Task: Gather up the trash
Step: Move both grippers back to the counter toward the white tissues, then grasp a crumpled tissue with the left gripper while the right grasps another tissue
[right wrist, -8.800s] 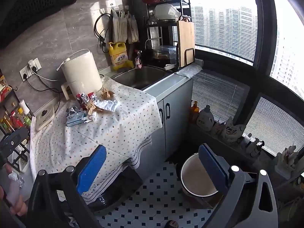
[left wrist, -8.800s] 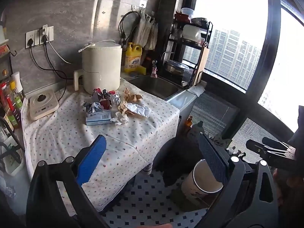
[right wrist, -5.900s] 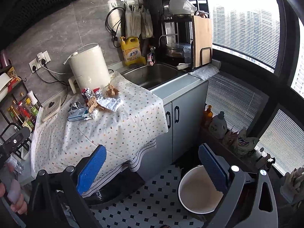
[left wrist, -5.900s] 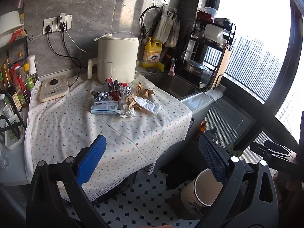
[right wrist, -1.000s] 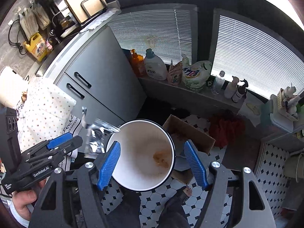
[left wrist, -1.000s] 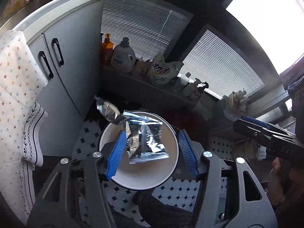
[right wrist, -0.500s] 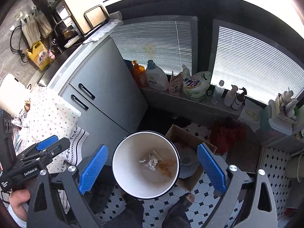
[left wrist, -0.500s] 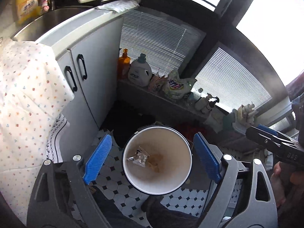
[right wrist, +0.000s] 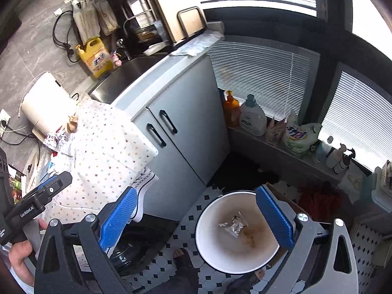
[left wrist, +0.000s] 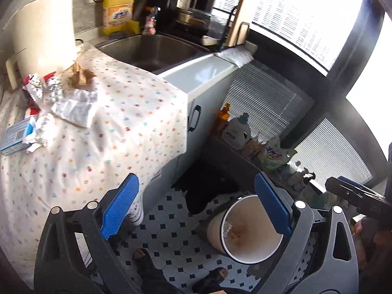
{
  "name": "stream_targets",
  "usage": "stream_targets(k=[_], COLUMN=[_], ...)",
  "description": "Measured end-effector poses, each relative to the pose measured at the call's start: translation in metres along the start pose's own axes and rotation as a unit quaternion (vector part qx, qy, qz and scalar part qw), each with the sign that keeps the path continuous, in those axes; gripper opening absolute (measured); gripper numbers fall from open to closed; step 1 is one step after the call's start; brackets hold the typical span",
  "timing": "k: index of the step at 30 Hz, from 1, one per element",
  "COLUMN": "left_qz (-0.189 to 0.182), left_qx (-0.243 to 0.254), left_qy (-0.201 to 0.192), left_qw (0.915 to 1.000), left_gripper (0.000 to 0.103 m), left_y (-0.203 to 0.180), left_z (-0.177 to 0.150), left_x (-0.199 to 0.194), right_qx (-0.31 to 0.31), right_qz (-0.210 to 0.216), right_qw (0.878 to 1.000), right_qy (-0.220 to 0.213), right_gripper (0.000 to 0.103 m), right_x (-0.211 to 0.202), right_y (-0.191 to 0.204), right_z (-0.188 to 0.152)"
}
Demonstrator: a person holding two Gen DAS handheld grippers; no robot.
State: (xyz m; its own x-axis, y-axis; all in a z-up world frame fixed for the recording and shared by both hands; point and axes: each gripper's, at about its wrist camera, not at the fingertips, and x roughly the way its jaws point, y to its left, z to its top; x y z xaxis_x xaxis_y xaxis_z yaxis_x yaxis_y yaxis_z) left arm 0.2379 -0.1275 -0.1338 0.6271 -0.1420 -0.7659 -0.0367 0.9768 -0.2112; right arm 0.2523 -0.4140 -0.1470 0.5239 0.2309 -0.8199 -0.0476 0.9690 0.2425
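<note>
A white bin (right wrist: 203,232) stands on the tiled floor with a silver foil wrapper (right wrist: 234,225) lying at its bottom. My right gripper (right wrist: 196,191) hovers above it, open and empty. My left gripper (left wrist: 196,183) is above the floor between the bin (left wrist: 215,230) and the table; its jaws are opening with nothing between them. On the dotted tablecloth (left wrist: 110,134) lies the trash pile: crumpled foil (left wrist: 36,85), brown paper (left wrist: 78,73), white tissue (left wrist: 73,105) and a blue-and-white box (left wrist: 17,137).
A white appliance (left wrist: 44,34) stands behind the pile, next to the sink (left wrist: 152,49). The grey cabinet (right wrist: 186,127) adjoins the table. Detergent bottles (right wrist: 252,120) line the window ledge. A cardboard box (right wrist: 281,196) sits behind the bin. The person's feet (right wrist: 183,254) are near the bin.
The foil wrapper left my left gripper and dropped into the bin. Both grippers opened wide, rose and swung from over the bin toward the table.
</note>
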Motion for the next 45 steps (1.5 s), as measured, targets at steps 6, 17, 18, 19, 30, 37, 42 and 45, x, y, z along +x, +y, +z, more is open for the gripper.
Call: stream_targets(k=[6, 17, 18, 19, 30, 37, 42, 45], left_qz=[0.039, 0.075, 0.075, 0.075, 0.058, 0.058, 0.071, 0.068], left_qx=[-0.048, -0.101, -0.102, -0.104, -0.101, -0.061, -0.01, 0.014], left_qy=[-0.026, -0.046, -0.046, -0.045, -0.026, 0.002, 0.038, 0.054], left_qw=[0.9978, 0.9911, 0.9909, 0.9908, 0.9928, 0.9964, 0.9967, 0.9961], left_gripper=[0.094, 0.088, 0.085, 0.083, 0.059, 0.059, 0.048, 0.019], left_y=[0.066, 0.162, 0.168, 0.174, 0.229, 0.252, 0.25, 0.246], left_z=[0.001, 0.004, 0.006, 0.008, 0.029, 0.049, 0.057, 0.058], left_x=[-0.021, -0.037, -0.035, -0.033, 0.001, 0.036, 0.063, 0.069], right_qx=[-0.039, -0.083, -0.085, -0.087, -0.086, -0.059, -0.048, -0.054], right_qz=[0.024, 0.046, 0.049, 0.049, 0.052, 0.042, 0.036, 0.036], right_qw=[0.999, 0.995, 0.995, 0.995, 0.995, 0.997, 0.998, 0.998], right_qy=[0.007, 0.019, 0.019, 0.019, 0.015, 0.004, 0.007, 0.007], right_gripper=[0.095, 0.095, 0.095, 0.095, 0.09, 0.089, 0.089, 0.089], right_x=[0.017, 0.043, 0.045, 0.046, 0.068, 0.087, 0.098, 0.106], right_y=[0.055, 0.134, 0.14, 0.146, 0.193, 0.217, 0.234, 0.249], right_z=[0.006, 0.009, 0.01, 0.011, 0.018, 0.024, 0.027, 0.031])
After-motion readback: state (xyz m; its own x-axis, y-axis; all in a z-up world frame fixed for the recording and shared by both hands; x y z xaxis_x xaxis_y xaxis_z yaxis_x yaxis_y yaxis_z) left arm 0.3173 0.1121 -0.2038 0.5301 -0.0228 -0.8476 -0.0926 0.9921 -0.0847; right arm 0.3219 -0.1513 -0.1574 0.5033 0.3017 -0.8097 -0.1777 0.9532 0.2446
